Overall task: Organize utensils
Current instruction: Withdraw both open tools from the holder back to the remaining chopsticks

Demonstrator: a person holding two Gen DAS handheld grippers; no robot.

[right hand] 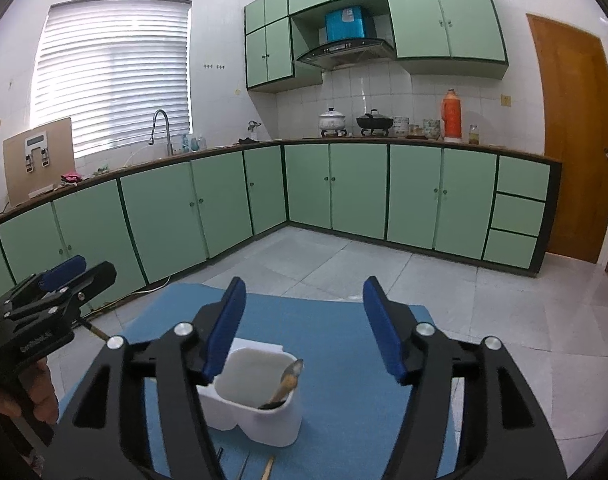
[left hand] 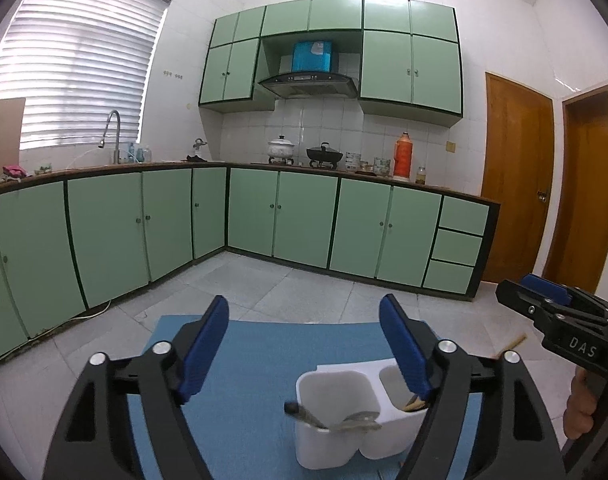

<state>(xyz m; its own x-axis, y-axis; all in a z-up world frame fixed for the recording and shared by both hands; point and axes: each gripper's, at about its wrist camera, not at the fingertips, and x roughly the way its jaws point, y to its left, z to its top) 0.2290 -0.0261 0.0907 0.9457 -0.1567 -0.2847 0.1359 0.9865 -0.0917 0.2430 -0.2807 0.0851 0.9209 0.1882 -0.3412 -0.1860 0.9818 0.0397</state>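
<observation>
Both my tools are spread with nothing between the pads: the left tool point(left hand: 304, 344) and the right tool point(right hand: 304, 328) hang just above the white caddy point(right hand: 260, 412), which stands upright on the blue mat point(right hand: 343, 360) covering the worktop. The caddy has two compartments. From the left view, a spoon point(left hand: 355, 420) and a dark handle lie across the rim of the nearer one, and wooden sticks, chopsticks I think, sit in the other. From the right view a spoon point(right hand: 288, 380) leans in a compartment, bowl up. More utensils lie on the mat just short of the caddy point(right hand: 268, 468); only their tips show, so I cannot tell what each is. I judge the caddy light and easy to tip, so I would not push against it. The spoons look stiff, thin and slick; I would pinch each at mid-handle, across its flat sides. The loose sticks are likely light and prone to roll, so I would close on them squarely, near the middle.
</observation>
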